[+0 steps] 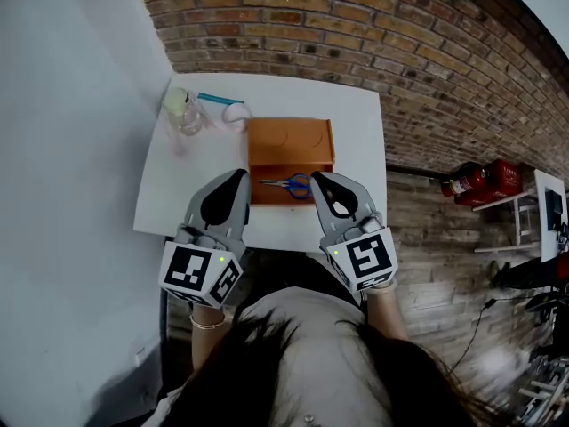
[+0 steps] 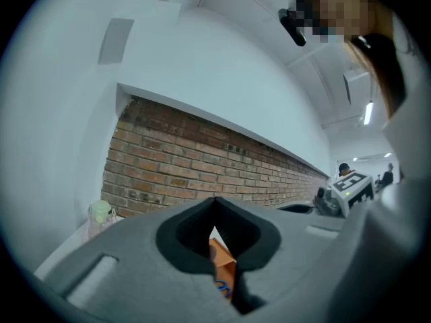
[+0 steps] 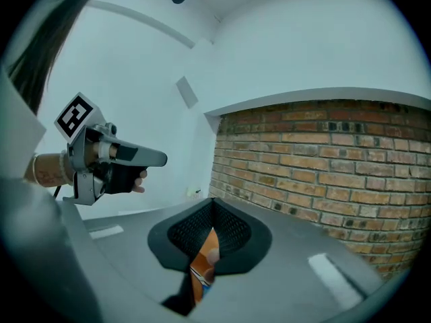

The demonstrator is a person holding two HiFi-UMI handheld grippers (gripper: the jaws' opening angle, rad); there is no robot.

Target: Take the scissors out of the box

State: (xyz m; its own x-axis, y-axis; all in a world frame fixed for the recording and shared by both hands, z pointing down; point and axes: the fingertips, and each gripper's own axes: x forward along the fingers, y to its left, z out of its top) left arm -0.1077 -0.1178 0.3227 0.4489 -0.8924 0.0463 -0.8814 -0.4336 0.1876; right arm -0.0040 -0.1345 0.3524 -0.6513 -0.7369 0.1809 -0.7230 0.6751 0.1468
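Nearest us, we are holding both grippers over the near edge of the table [image 1: 357,127], both pointing toward 12 o'clock. The left gripper [image 1: 241,177] is showing its jaws pressed together with nothing between them. Its tips are sitting just outside the left wall of the box [image 1: 289,140]. The right gripper [image 1: 315,178] is likewise showing closed, empty jaws, and its tips are appearing over the box's near right corner.

Between the two sets of tips, the scissors [image 1: 288,184] are lying flat inside the near end of the open orange box. They are lying at 3 o'clock from the left tips and at 9 o'clock from the right tips. Their blue handles are lying near the right tips and their blades are pointing toward 9 o'clock, at the left tips. Neither gripper is gripping them.

Farther on, at 11 o'clock from the box, a bottle [image 1: 180,109] is standing on the table. Beyond the table, a brick wall [image 1: 356,25] is filling the view.
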